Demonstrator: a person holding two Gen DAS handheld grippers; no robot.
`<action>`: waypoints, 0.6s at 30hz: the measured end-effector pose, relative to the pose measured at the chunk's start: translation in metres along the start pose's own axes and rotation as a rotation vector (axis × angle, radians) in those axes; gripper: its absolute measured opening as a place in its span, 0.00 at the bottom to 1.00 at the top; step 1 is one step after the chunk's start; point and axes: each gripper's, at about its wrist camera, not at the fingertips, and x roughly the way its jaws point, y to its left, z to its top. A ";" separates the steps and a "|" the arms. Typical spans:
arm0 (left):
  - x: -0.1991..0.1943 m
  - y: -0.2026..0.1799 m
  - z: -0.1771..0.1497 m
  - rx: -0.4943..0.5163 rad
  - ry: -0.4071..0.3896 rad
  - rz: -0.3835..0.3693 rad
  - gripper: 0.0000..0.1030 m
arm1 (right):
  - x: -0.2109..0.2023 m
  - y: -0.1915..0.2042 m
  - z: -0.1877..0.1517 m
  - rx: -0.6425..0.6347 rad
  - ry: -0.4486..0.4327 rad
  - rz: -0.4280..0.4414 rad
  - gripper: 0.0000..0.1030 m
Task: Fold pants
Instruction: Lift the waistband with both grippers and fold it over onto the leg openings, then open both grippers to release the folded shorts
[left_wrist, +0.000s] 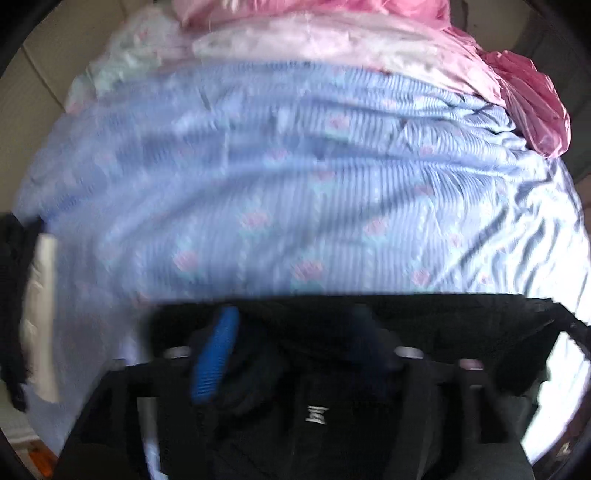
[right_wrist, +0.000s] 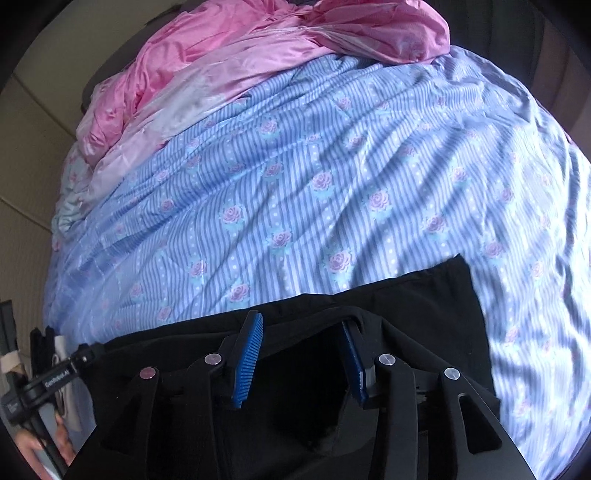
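Observation:
Black pants (right_wrist: 417, 295) lie on a bed with a blue striped rose-print sheet (right_wrist: 295, 184). In the right wrist view my right gripper (right_wrist: 301, 332) is open, its blue-padded fingers (right_wrist: 249, 360) spread just above the black fabric with nothing between them. In the blurred left wrist view the pants (left_wrist: 461, 325) fill the bottom of the frame. My left gripper (left_wrist: 295, 332) shows one blue pad (left_wrist: 214, 358) clearly; the other finger is dark and blurred against the fabric, so its state is unclear.
A rumpled pink satin cover (right_wrist: 240, 48) is heaped at the far side of the bed, seen also in the left wrist view (left_wrist: 524, 99). The other handheld gripper and a hand (right_wrist: 44, 384) show at the left edge. A beige wall (right_wrist: 29, 147) lies left.

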 end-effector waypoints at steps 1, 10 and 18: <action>-0.006 -0.002 0.001 0.018 -0.036 0.029 0.81 | -0.001 -0.001 0.001 0.000 0.020 0.002 0.48; -0.056 -0.038 -0.015 0.200 -0.135 -0.027 0.81 | -0.050 -0.020 -0.002 -0.077 -0.017 -0.012 0.53; -0.065 -0.079 -0.069 0.291 -0.077 -0.137 0.81 | -0.036 -0.027 -0.040 -0.267 0.093 -0.018 0.54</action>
